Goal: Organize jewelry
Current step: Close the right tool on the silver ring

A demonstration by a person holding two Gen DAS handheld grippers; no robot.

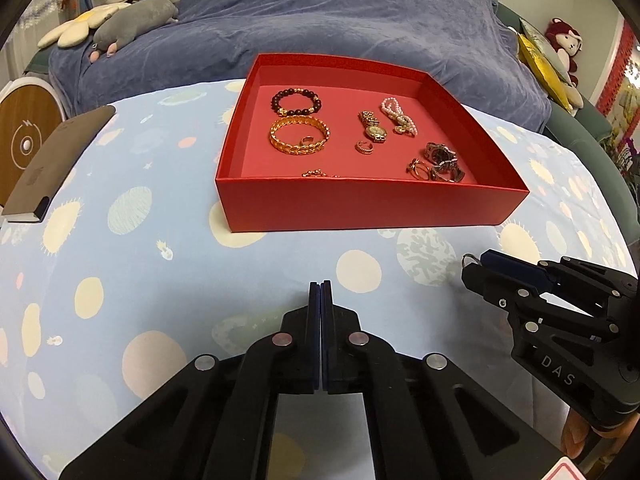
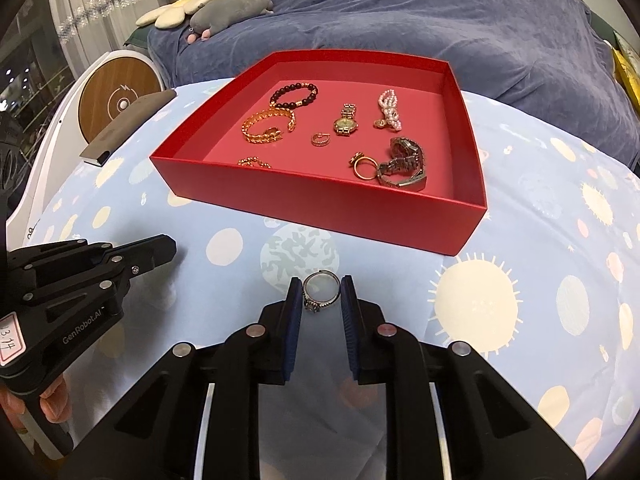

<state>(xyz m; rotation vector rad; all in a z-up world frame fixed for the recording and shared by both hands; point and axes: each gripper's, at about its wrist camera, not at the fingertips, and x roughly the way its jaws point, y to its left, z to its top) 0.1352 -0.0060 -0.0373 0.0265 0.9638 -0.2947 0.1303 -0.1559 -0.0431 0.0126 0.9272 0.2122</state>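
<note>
I'm working over a table spread with a pale blue cloth [image 2: 540, 208] printed with suns and planets, with a sofa under a blue-grey throw [image 1: 340, 12] behind it. In my right gripper [image 2: 321, 293] I have a silver ring [image 2: 320, 290] with a small stone setting, pinched upright between the two blue pads just above the cloth, on the near side of the red box [image 2: 328, 208]. In the left wrist view the same ring [image 1: 469, 258] shows as a small loop at the tip of that gripper [image 1: 474, 266].

My left gripper [image 1: 321, 292] is clenched tight with nothing between its fingers, pads pressed flat together, poised over the cloth near the box's front wall [image 1: 368, 208] and to the left of the right gripper.

The box is open and shallow. At its far left lies a dark beaded bracelet [image 2: 294, 94], and just nearer a gold leaf-pattern bangle [image 2: 266, 126]. A gold wristwatch [image 2: 346, 122] sits near the middle with a small gold ring [image 2: 321, 139] beside it. A pearl bracelet [image 2: 389, 110] lies at the far right, and a silver wristwatch [image 2: 404, 162] at the near right, touching a gold ring [image 2: 363, 166]. A thin gold chain [image 2: 254, 163] lies against the near wall.

A dark notebook [image 1: 52, 164] rests at the cloth's left edge. A grey plush toy [image 1: 136, 20] lies on the sofa.
</note>
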